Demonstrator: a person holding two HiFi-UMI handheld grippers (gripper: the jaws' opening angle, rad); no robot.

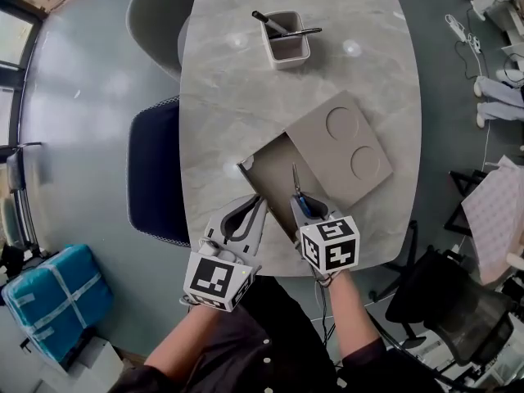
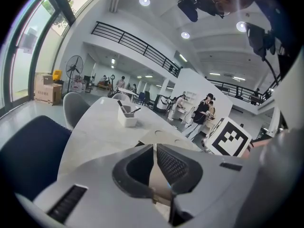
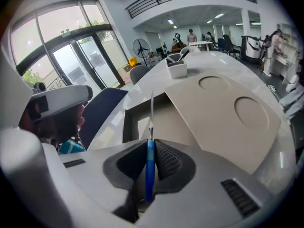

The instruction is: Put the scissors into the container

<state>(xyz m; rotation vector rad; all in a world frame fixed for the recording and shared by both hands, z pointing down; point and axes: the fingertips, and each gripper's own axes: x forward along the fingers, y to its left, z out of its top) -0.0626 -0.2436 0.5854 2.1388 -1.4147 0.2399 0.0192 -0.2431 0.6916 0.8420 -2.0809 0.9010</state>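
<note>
Blue-handled scissors (image 1: 297, 188) are clamped in my right gripper (image 1: 307, 209), which is shut on the handle. The closed blades point away from me over the open tan container (image 1: 255, 164) at the table's near side. In the right gripper view the scissors (image 3: 150, 167) stand on edge between the pads, and the blade reaches over the container's cavity (image 3: 129, 114). My left gripper (image 1: 261, 204) hovers just left of the container near the table's front edge. Its jaws are shut with nothing between them, as the left gripper view (image 2: 154, 148) also shows.
The container's lid (image 1: 348, 147), with two round recesses, lies askew to the right of the opening. A white pen holder (image 1: 285, 38) with pens stands at the far side of the marble table (image 1: 229, 105). A dark blue chair (image 1: 155, 178) sits at the left.
</note>
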